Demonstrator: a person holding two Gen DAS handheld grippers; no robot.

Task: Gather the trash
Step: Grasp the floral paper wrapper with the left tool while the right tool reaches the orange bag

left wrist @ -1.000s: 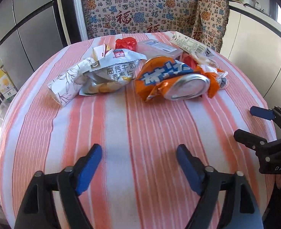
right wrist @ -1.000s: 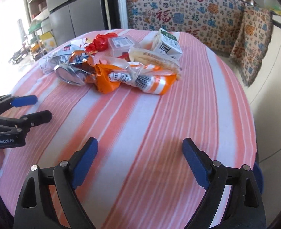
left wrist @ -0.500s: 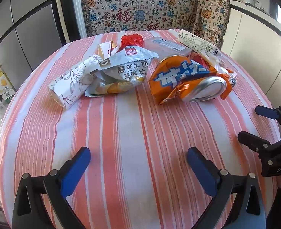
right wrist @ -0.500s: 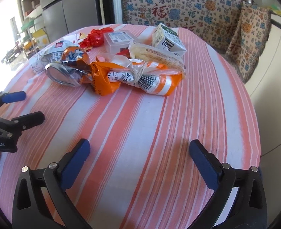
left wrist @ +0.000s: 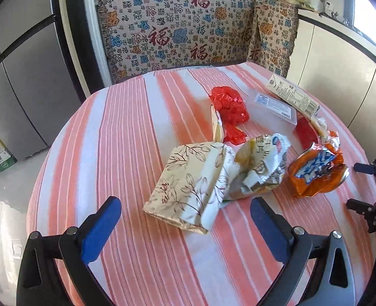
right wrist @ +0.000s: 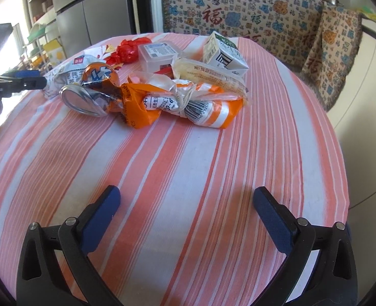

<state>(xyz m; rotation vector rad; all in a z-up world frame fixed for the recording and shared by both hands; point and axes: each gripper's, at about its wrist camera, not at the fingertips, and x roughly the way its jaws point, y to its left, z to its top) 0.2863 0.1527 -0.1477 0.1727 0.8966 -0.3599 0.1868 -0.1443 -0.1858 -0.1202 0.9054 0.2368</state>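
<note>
- Both sets of tongs are wide open and holding nothing. Left tongs (left wrist: 185, 219) hover right at the floral wrapper (left wrist: 190, 188); right tongs (right wrist: 186, 210) sit over bare striped cloth, well short of the pile.
- All the trash is bunched at the far side of the round bench (right wrist: 177, 158): floral wrapper, silver snack bag (left wrist: 262, 168), orange chip bag (left wrist: 315, 176), red plastic (left wrist: 230, 109), clear box (left wrist: 272, 107), milk carton (right wrist: 223, 53), and a knotted orange-and-white bag (right wrist: 200, 107).
- My worry: everything overlaps. If I pinch the floral wrapper I'll probably drag the silver bag tucked against it, and something could slide off the edge.
- That stuff looks crinkly and light, so a shallow grip could slip or tear a corner off.
- The cloth looks loose too. If I come down too low, the tongs could snag it and pull the whole heap.
- The right tongs (left wrist: 361, 186) show up at the edge of the left view, near the chip bag, so the two could bump if both go for the middle.
- I can't see any bin in either view.
</note>
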